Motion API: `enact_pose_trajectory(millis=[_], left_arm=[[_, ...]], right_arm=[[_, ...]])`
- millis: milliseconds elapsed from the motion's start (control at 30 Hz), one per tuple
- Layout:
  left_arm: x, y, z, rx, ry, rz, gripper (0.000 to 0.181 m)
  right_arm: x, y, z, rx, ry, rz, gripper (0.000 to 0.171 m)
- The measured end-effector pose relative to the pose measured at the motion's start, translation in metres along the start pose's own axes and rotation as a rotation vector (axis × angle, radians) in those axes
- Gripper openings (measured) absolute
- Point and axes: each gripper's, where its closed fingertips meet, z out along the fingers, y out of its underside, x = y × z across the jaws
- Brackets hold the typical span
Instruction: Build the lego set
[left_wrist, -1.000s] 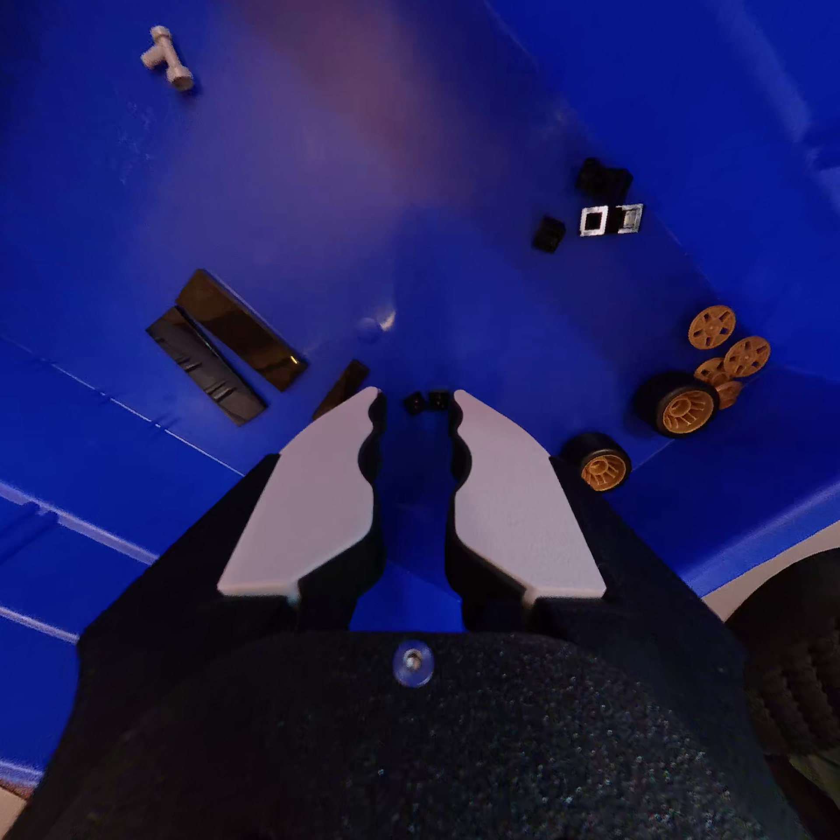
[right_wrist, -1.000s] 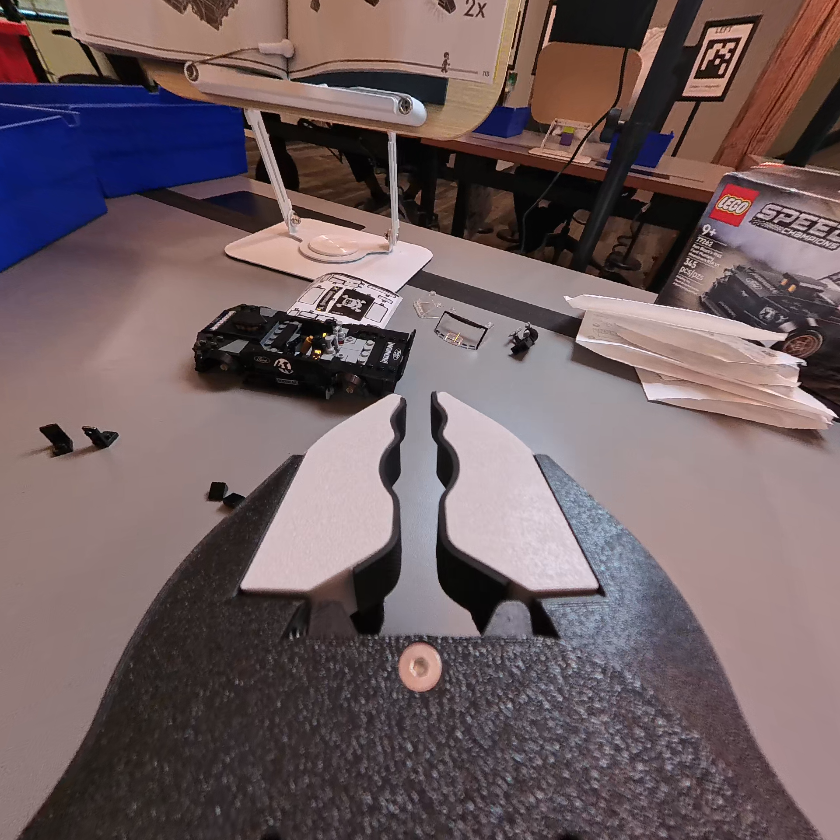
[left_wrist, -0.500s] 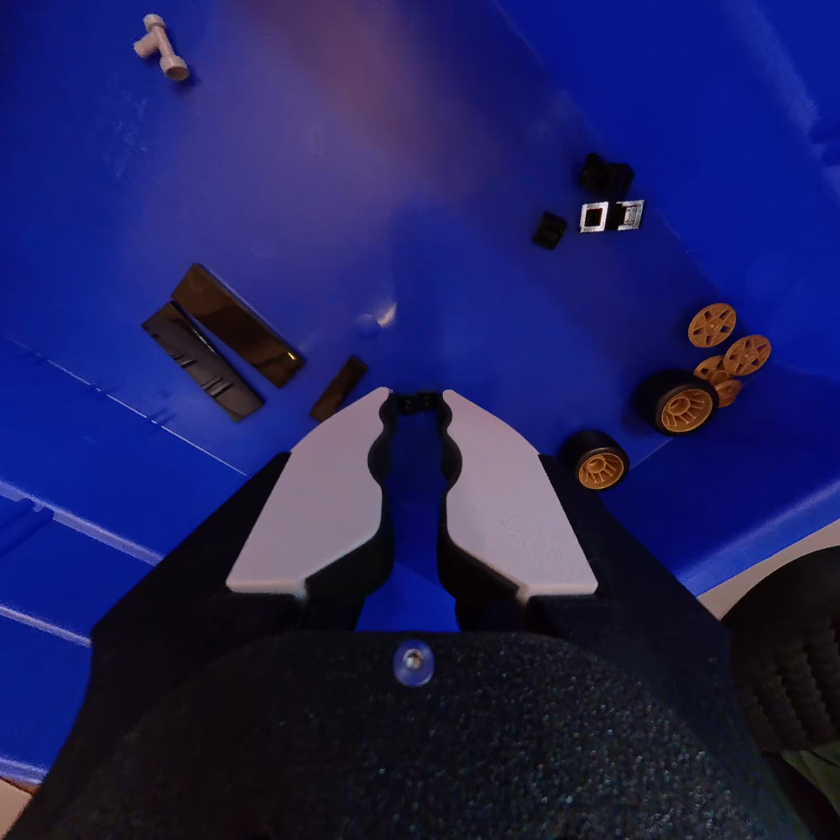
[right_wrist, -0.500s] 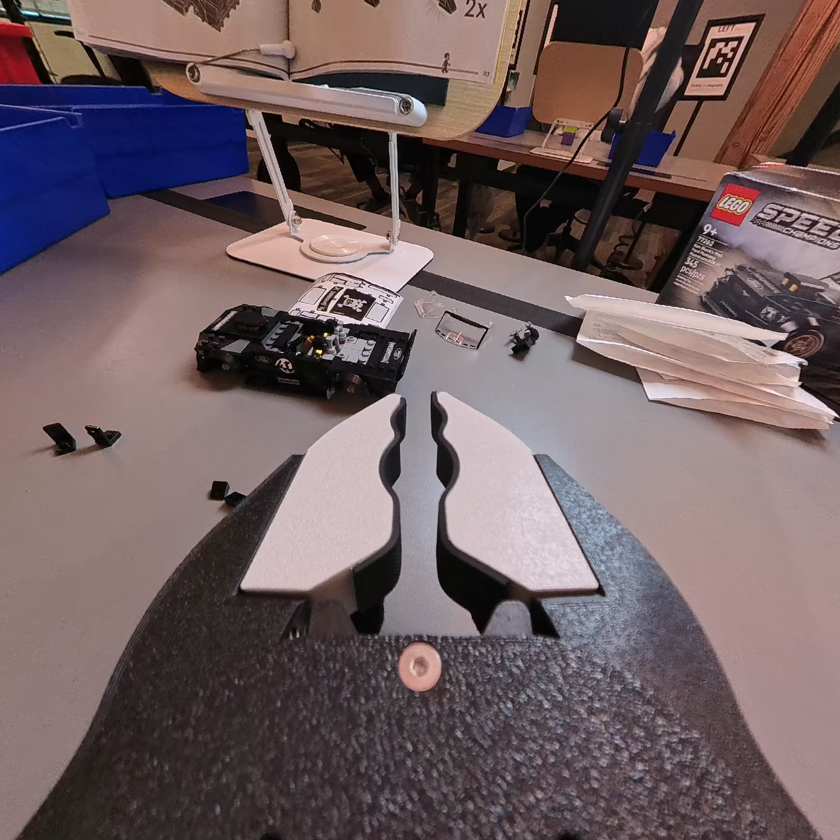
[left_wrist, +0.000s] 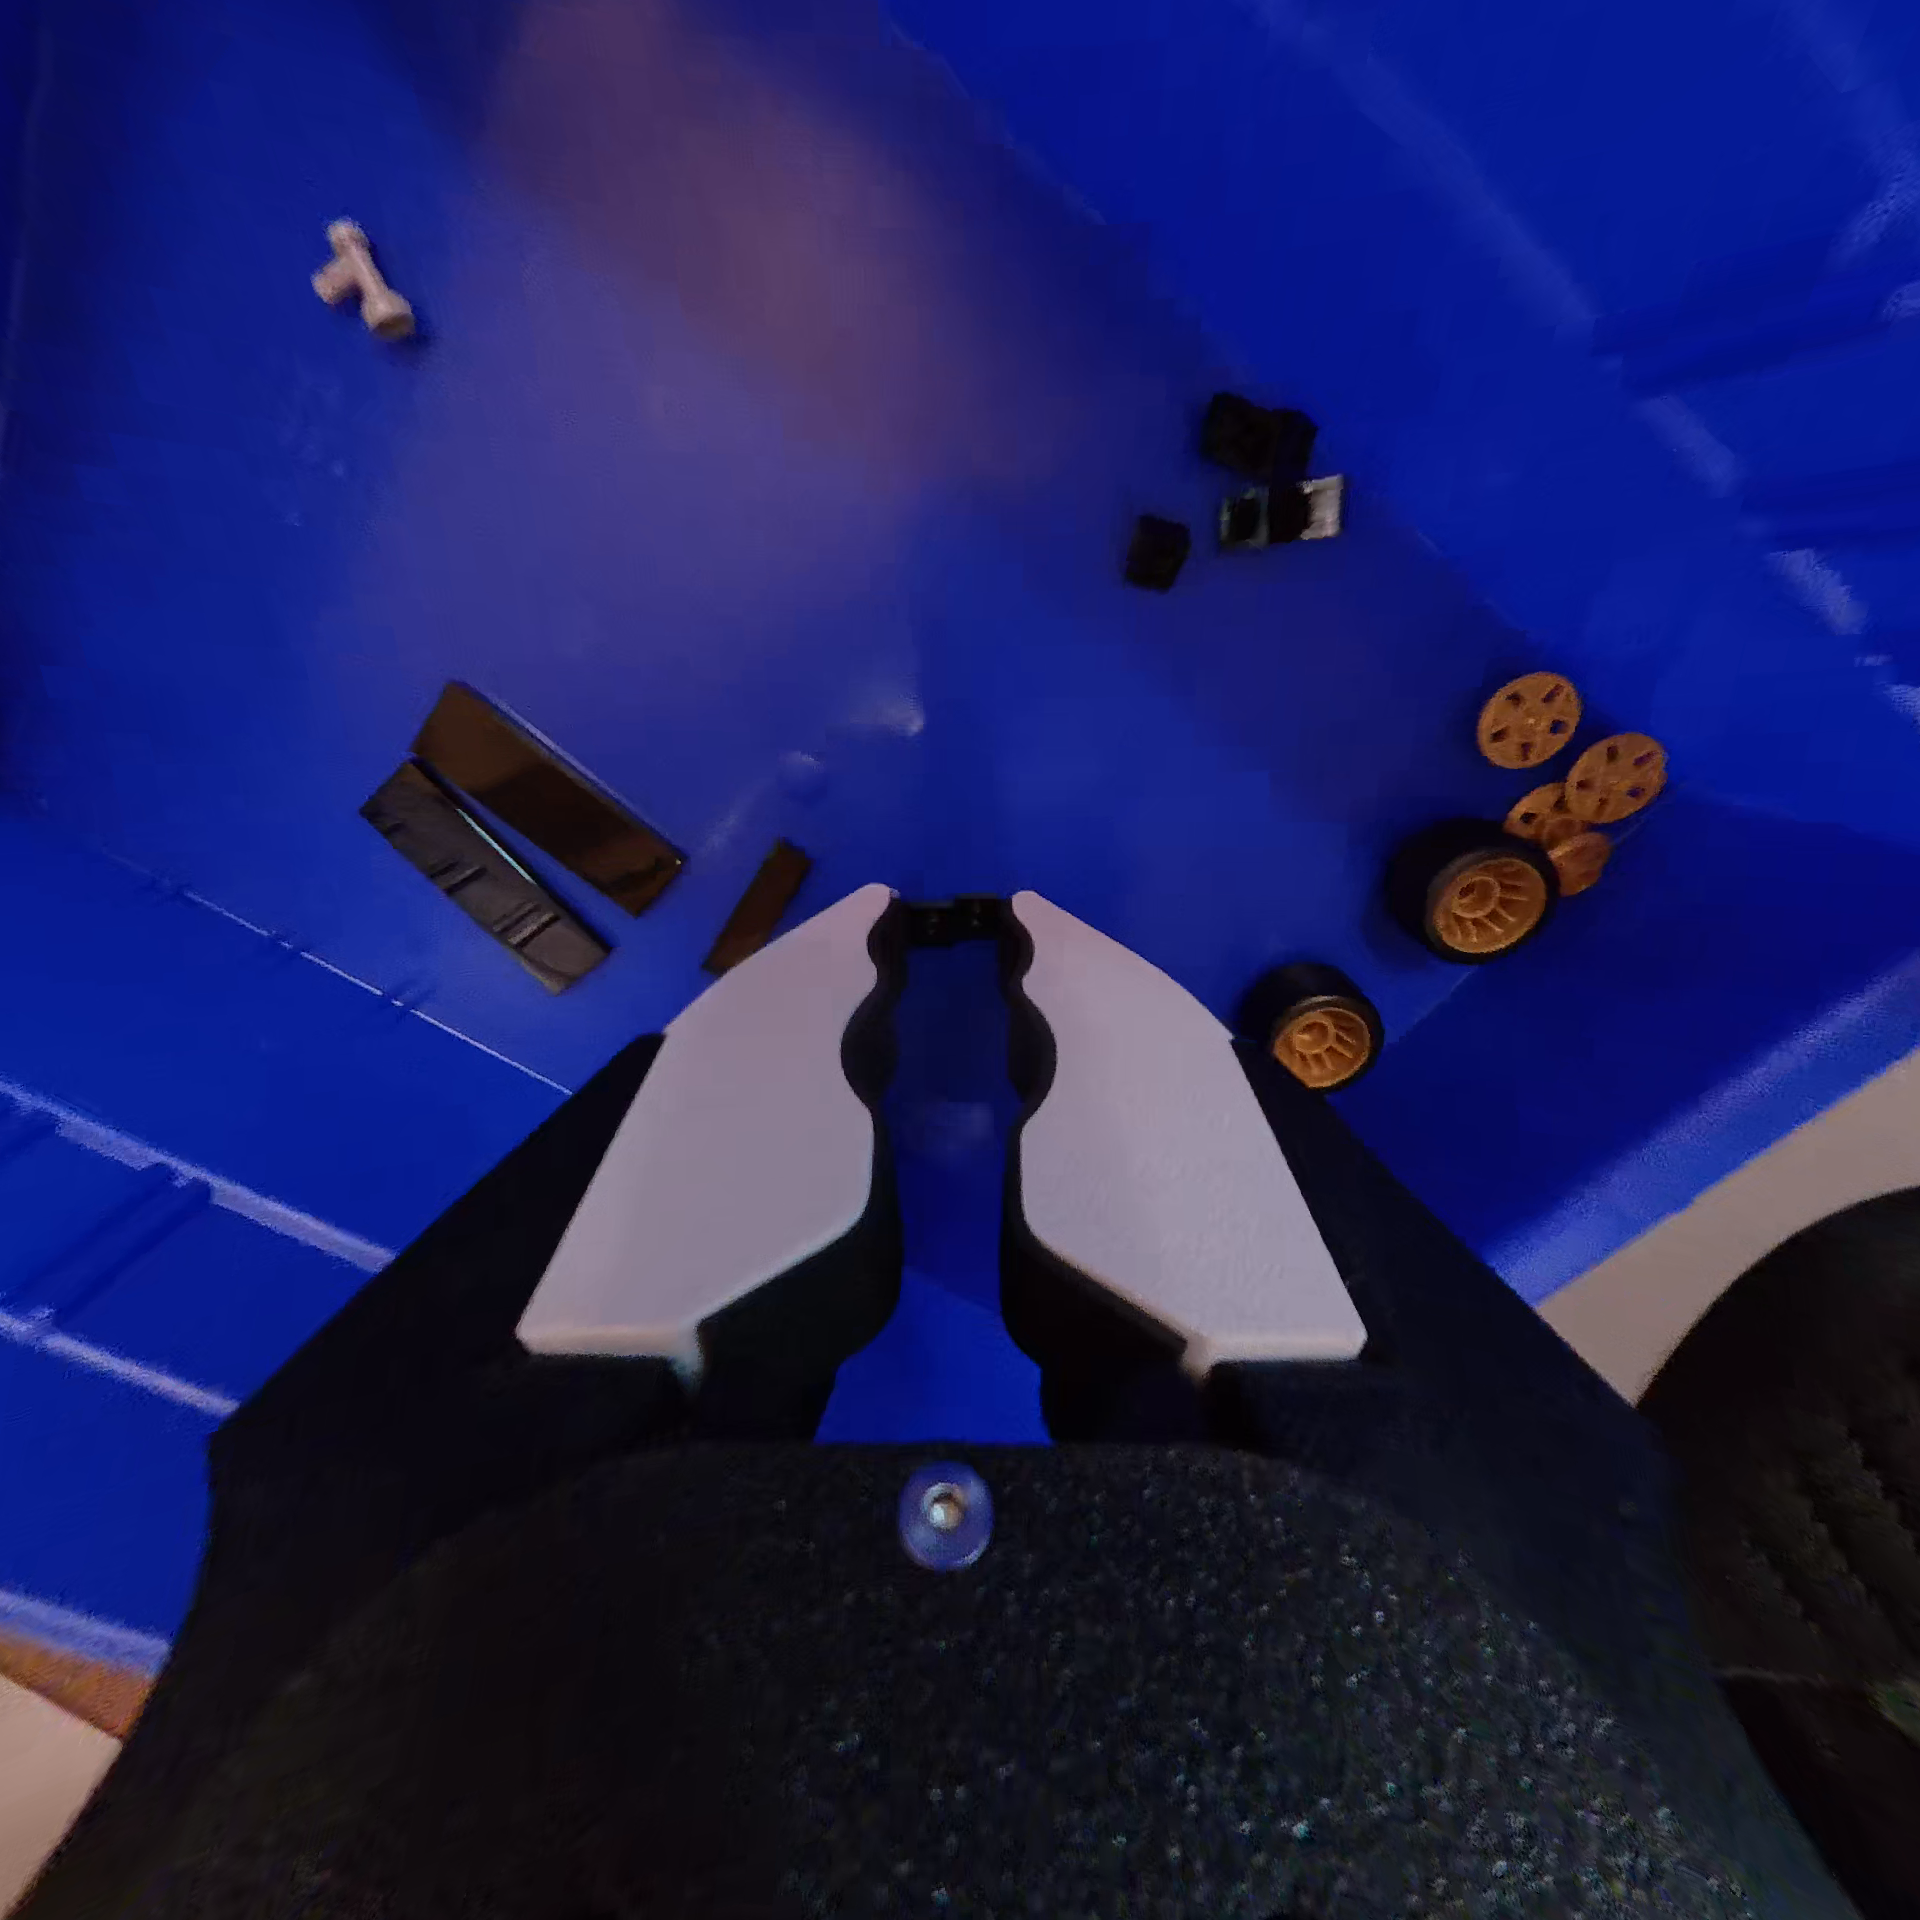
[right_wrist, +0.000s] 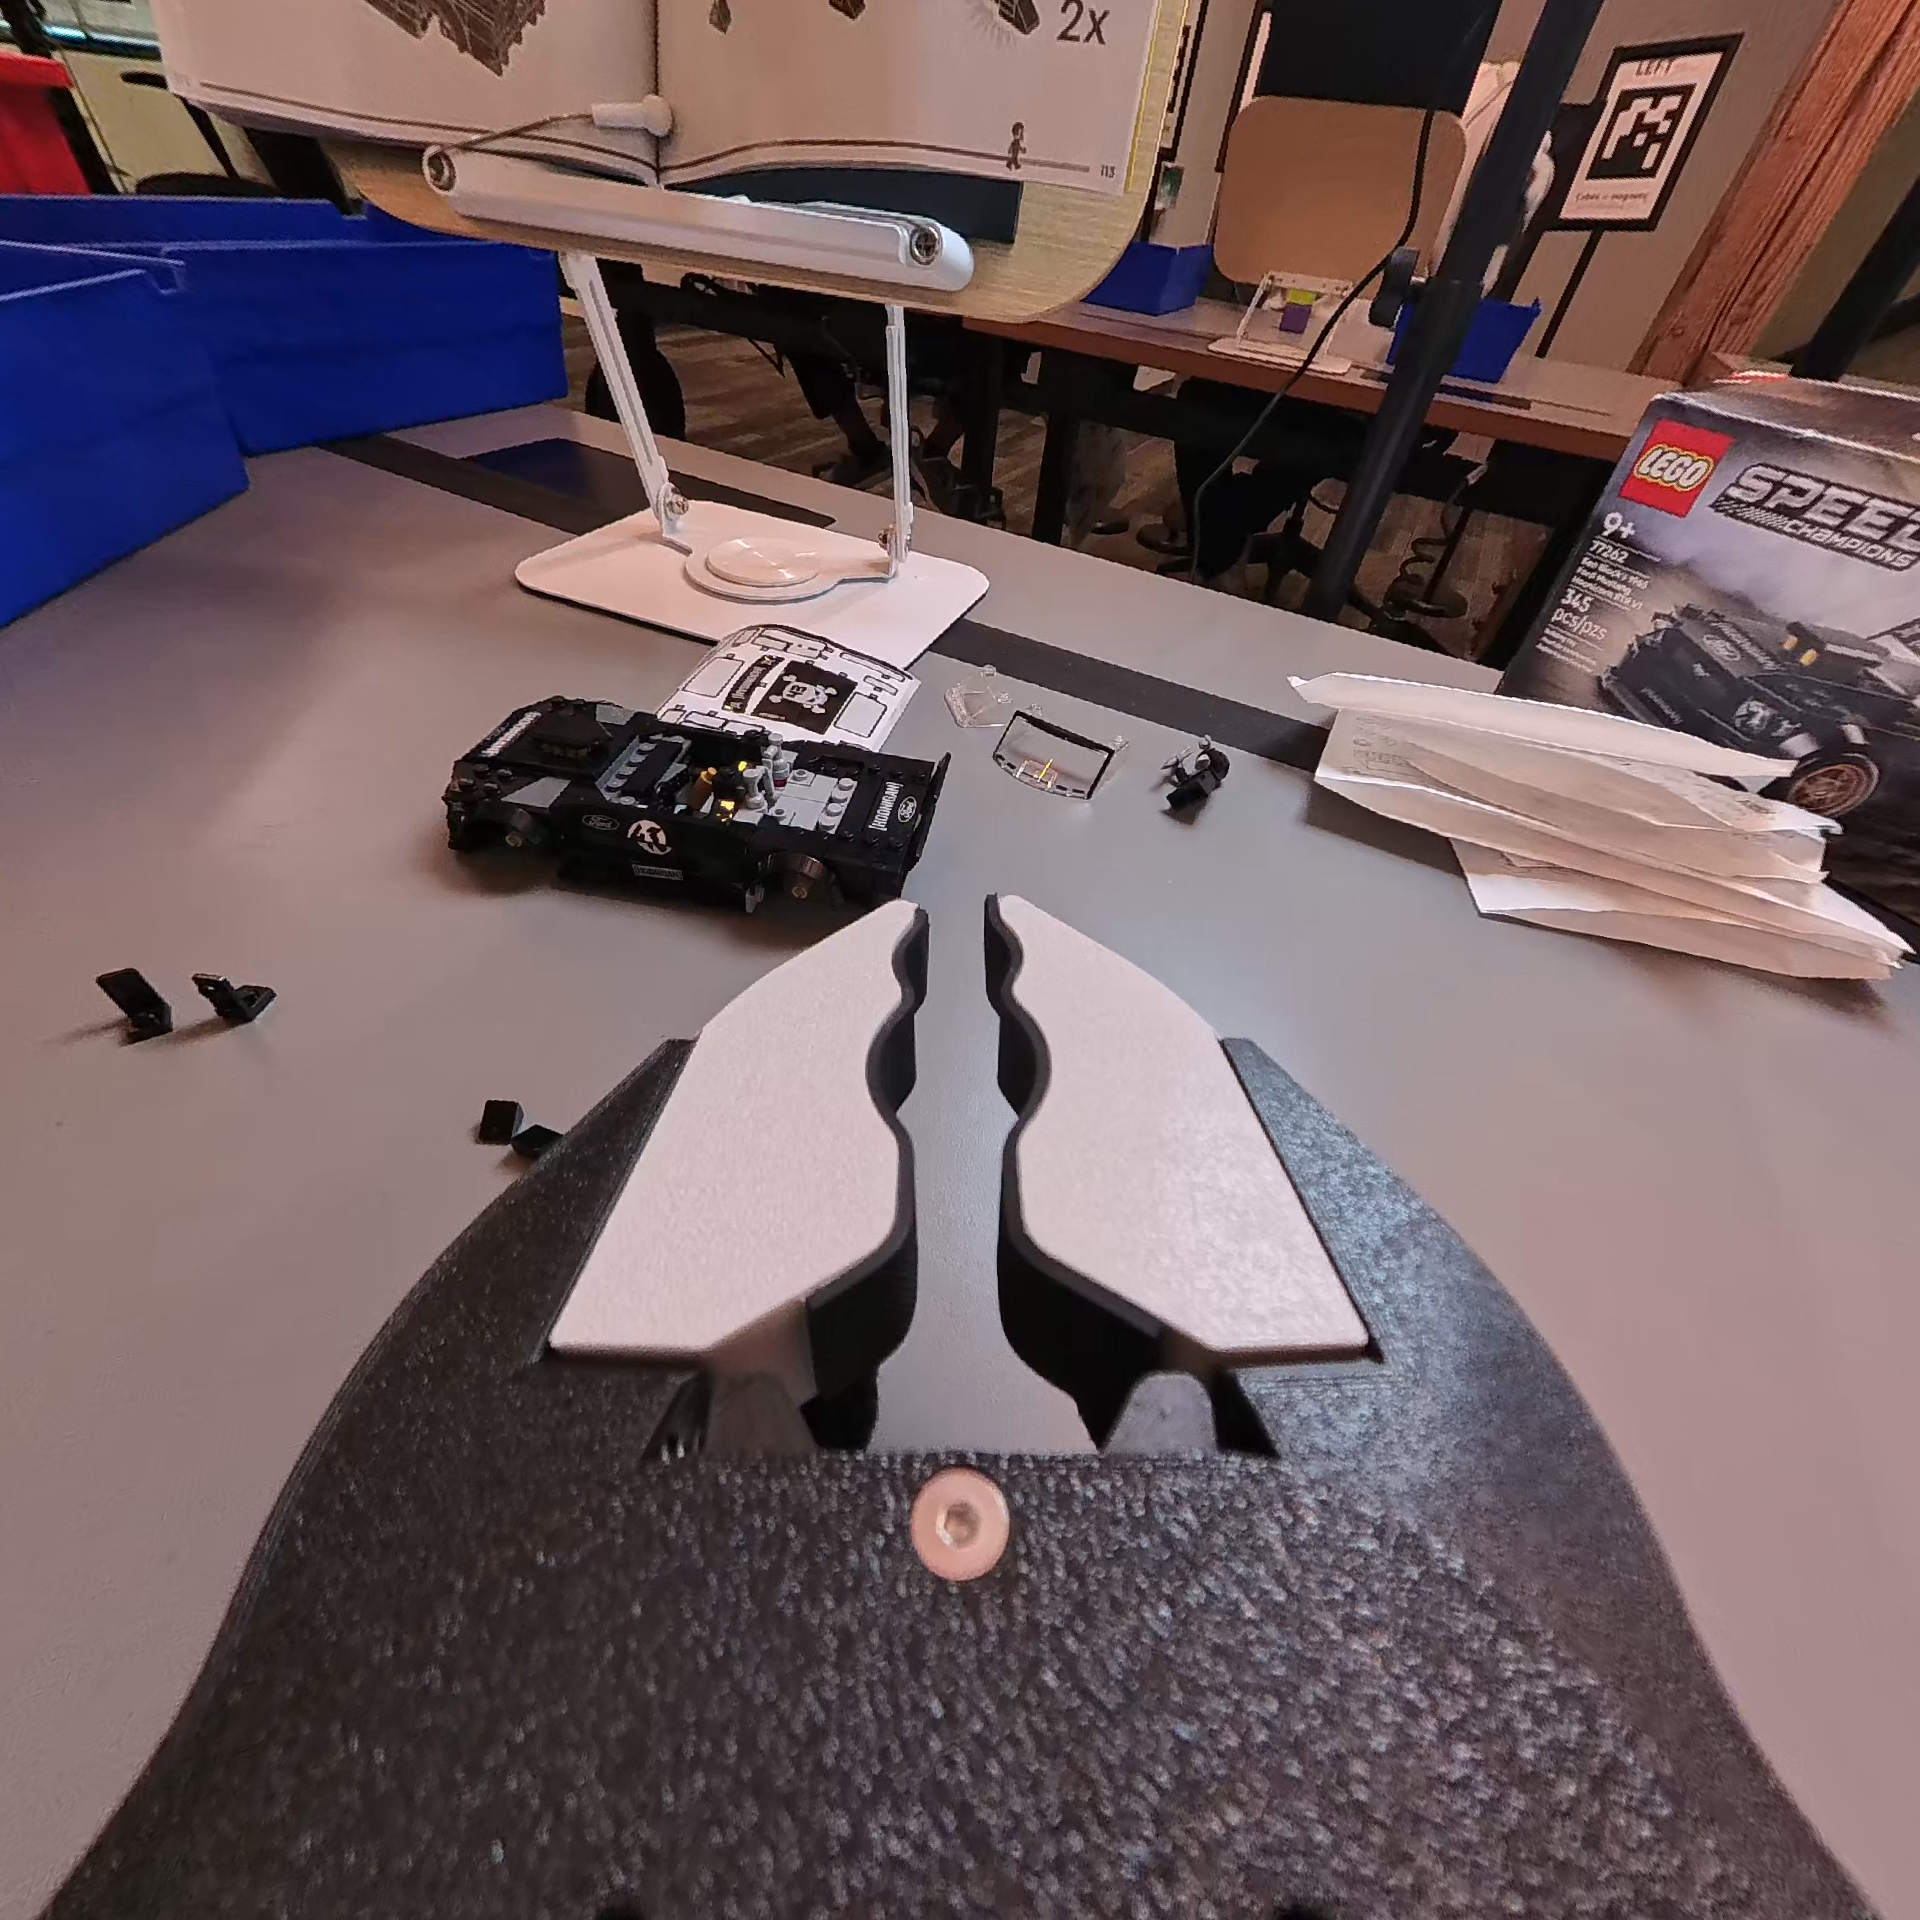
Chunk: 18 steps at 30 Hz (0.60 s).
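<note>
Bin: glossy blue plastic tray (left_wrist: 727, 468).
Left gripper (left_wrist: 951, 920): tips pinch small black piece (left_wrist: 951, 922).
Right gripper (right_wrist: 953, 914): narrowly parted, empty; black car (right_wrist: 691, 805) just ahead.

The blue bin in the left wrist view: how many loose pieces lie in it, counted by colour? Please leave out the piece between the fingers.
Black flat plates and small black blocks: 7
Gold wheel discs: 4
Black tyres with gold hubs: 2
Pale grey T-shaped connector: 1
Total: 14, lying on the blue plastic bin floor; blur makes the black count approximate.
</note>
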Motion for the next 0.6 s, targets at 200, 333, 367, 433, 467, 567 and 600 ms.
enact_pose_trajectory(millis=[200,333,367,433,467,567,600], left_arm=[[0.029,-0.033,-0.059,0.129,-0.054,0.142,0.017],[0.087,-0.059,-0.096,0.225,-0.061,0.324,0.016],[0.107,-0.064,-0.102,0.245,-0.054,0.379,0.016],[0.148,-0.071,-0.106,0.274,-0.03,0.483,0.016],[0.169,-0.072,-0.105,0.276,-0.012,0.534,0.017],[0.226,-0.065,-0.089,0.253,0.034,0.684,0.016],[0.243,-0.06,-0.081,0.238,0.051,0.729,0.016]], right_arm=[[0.0,-0.001,0.0,0.004,0.0,-0.001,0.01],[0.0,-0.003,-0.002,0.012,0.004,-0.003,0.01],[0.001,-0.004,-0.002,0.015,0.005,-0.003,0.01],[0.002,-0.004,-0.003,0.018,0.01,-0.001,0.01],[0.003,-0.005,-0.003,0.02,0.013,0.0,0.01],[0.006,-0.006,-0.005,0.027,0.026,0.005,0.01],[0.007,-0.007,-0.005,0.031,0.03,0.008,0.01]])
